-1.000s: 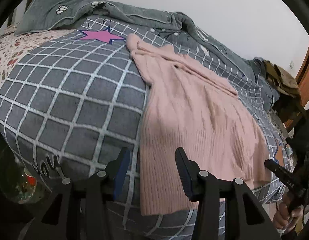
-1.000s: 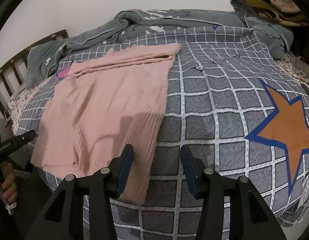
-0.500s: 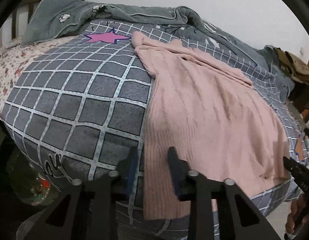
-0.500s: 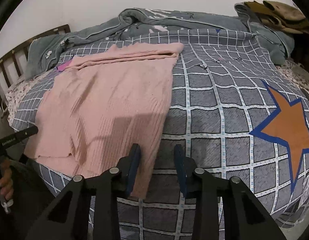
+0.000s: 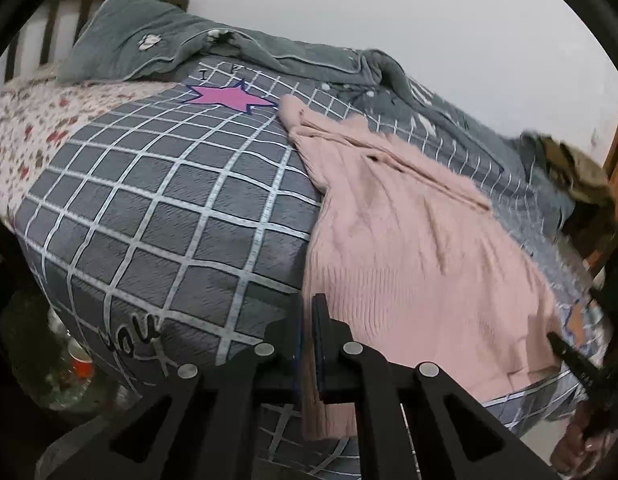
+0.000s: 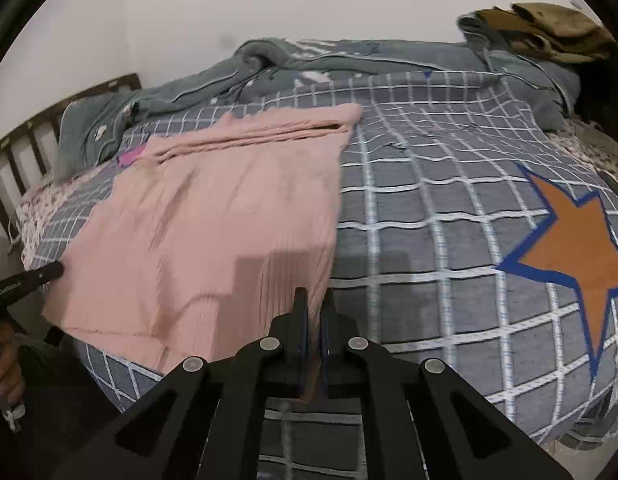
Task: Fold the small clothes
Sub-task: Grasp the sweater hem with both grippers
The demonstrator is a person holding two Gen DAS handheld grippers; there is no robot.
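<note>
A pink ribbed knit sweater [image 5: 409, 248] lies spread on the grey checked bedspread [image 5: 169, 208], its sleeves folded across the far end. My left gripper [image 5: 307, 312] is shut on the sweater's hem at its near left corner. In the right wrist view the sweater [image 6: 229, 216] fills the left half of the bed, and my right gripper [image 6: 314, 304] is shut on the hem at its near right corner. The other gripper's tip shows at each view's edge: the right one in the left wrist view [image 5: 573, 364], the left one in the right wrist view [image 6: 25, 280].
A grey blanket [image 5: 269, 56] is bunched along the wall. Olive clothes [image 6: 549, 28] are piled at the bed's far right. A wooden headboard [image 6: 13, 156] stands at the left. An orange star [image 6: 569, 240] marks the bedspread. A red cup [image 5: 81, 364] sits on the floor below.
Both grippers moved in onto the sweater's hem corners and went from open to shut on the fabric.
</note>
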